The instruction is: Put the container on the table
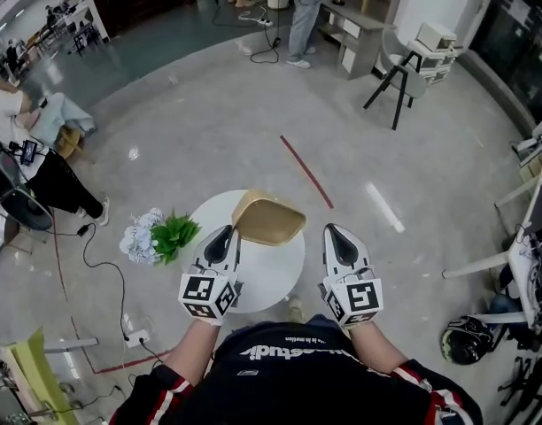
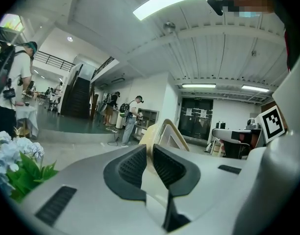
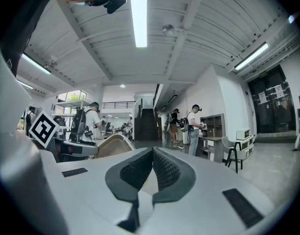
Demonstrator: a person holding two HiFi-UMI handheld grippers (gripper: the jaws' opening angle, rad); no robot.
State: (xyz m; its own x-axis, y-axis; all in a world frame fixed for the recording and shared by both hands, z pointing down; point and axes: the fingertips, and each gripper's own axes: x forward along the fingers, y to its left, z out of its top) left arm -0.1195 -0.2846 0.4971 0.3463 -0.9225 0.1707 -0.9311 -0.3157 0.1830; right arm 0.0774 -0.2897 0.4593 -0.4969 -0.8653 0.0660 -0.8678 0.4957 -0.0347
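A tan, shallow container [image 1: 269,220] hangs tilted over the far part of a small round white table [image 1: 273,277]. My left gripper [image 1: 228,235] is shut on the container's near left rim. In the left gripper view the jaws [image 2: 150,151] pinch the cream rim, and the container [image 2: 165,132] rises beyond them. Whether the container touches the tabletop, I cannot tell. My right gripper [image 1: 335,231] floats beside the table's right edge, shut, with nothing between its fingers. In the right gripper view [image 3: 152,153] the container [image 3: 110,146] shows to the left, apart from it.
A bunch of pale flowers with green leaves [image 1: 156,235] sits just left of the table. Cables and a power strip [image 1: 136,336] lie on the floor at lower left. A red tape line [image 1: 306,171] runs beyond the table. A black helmet [image 1: 466,340] lies at right.
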